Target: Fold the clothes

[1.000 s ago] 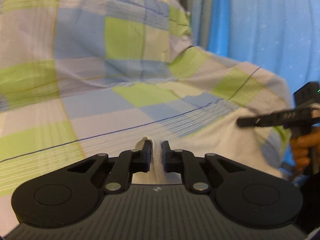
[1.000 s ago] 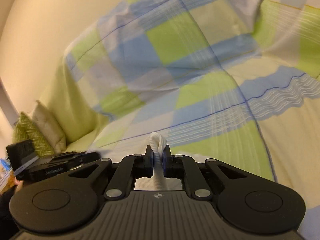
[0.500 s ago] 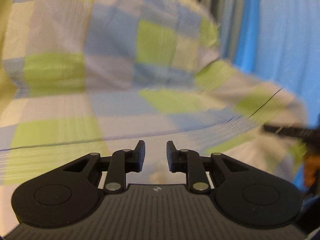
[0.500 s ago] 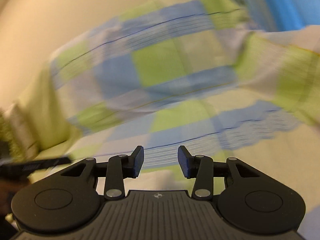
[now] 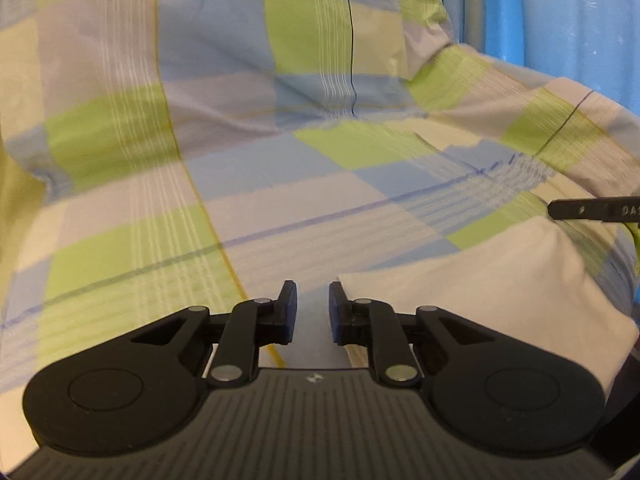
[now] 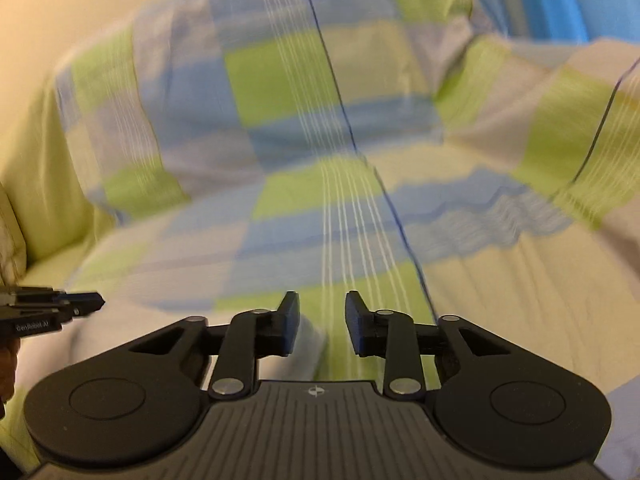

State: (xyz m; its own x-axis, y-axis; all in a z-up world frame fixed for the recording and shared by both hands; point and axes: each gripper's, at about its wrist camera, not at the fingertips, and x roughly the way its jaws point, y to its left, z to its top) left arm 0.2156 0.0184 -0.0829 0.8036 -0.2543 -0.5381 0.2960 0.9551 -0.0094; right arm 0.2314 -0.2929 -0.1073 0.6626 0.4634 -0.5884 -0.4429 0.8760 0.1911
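Checked fabric (image 5: 280,168) in green, blue and cream fills both views, draped over a rounded surface. A pale cloth (image 5: 500,280) lies on it at lower right, its top edge running from just beside the left gripper (image 5: 312,308) toward the right gripper's tip (image 5: 592,210). Both grippers stand spread, nothing between their jaws. Blue curtain (image 5: 560,16) hangs beyond the fabric's far edge; plain wall (image 6: 60,8) lies left.

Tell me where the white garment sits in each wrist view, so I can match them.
Left wrist: white garment lower right, beside the open left claw.
Right wrist: it lies lower left, left of the open right claw.
Shared landmark: the checked sheet.
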